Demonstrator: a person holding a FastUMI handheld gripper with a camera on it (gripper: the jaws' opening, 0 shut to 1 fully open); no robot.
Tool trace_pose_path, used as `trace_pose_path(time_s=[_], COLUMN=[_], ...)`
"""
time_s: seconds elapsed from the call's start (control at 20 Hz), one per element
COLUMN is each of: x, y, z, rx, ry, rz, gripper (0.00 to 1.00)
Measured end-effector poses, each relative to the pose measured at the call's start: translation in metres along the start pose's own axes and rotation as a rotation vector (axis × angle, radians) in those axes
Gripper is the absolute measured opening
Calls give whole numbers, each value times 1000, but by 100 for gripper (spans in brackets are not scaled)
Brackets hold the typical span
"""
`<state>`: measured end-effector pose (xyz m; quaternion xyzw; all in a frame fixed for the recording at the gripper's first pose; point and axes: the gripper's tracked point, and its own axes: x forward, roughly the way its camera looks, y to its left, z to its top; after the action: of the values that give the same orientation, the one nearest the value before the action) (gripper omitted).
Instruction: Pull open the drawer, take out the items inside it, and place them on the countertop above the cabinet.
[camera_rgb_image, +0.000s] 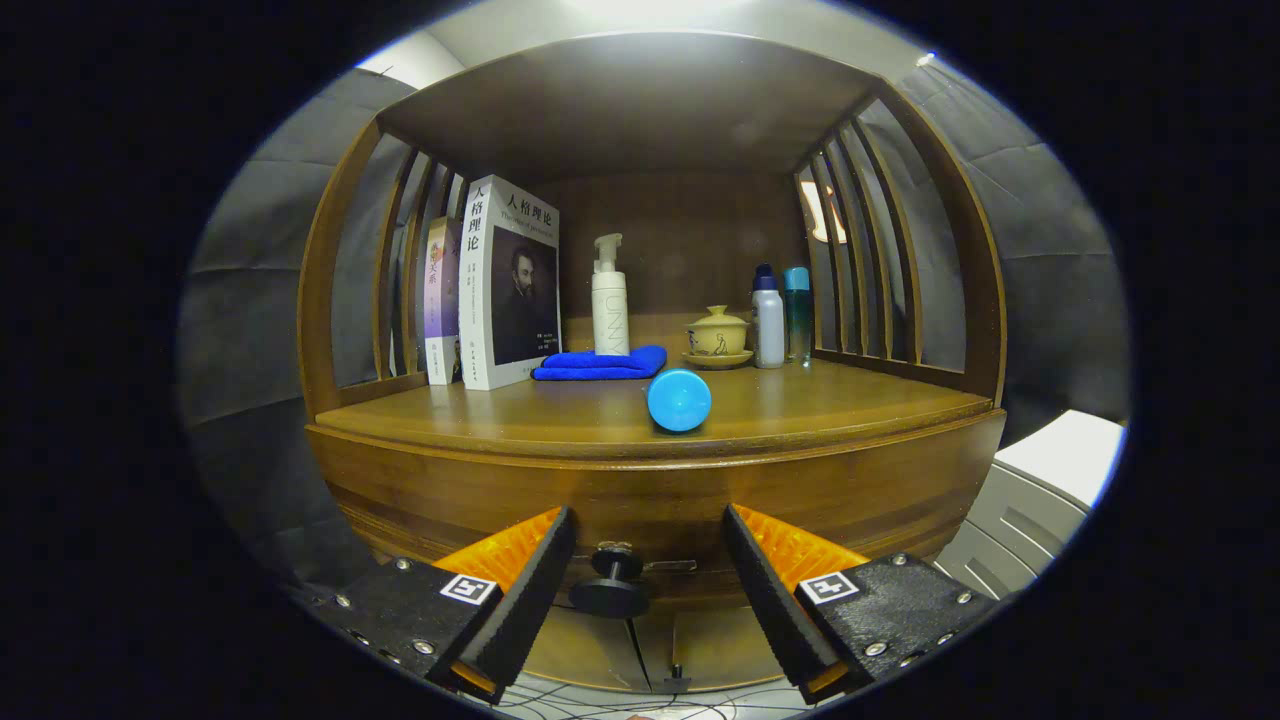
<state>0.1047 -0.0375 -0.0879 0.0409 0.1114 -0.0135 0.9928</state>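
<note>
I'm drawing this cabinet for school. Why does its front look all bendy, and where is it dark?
In the gripper view the fisheye lens bows the countertop edge and side slats, though they are really straight. Light comes from above, so the shelf's back wall is dim. The drawer knob sits in shadow between the open gripper fingers. The blue ball looks sharp, with no glare.

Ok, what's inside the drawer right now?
Cannot tell: the drawer is closed, its front hiding any contents. Its knob sits between the open gripper fingers, ungripped. A blue ball lies on the countertop.
</note>
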Motion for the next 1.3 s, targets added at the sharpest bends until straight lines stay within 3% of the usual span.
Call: trace_pose_path(time_s=[0.55, 1.3], x=[-73, -130], y=[-3, 26], z=[121, 163], rx=[-72, -125], ry=[-97, -165], rz=[-86, -105], gripper=[94, 94])
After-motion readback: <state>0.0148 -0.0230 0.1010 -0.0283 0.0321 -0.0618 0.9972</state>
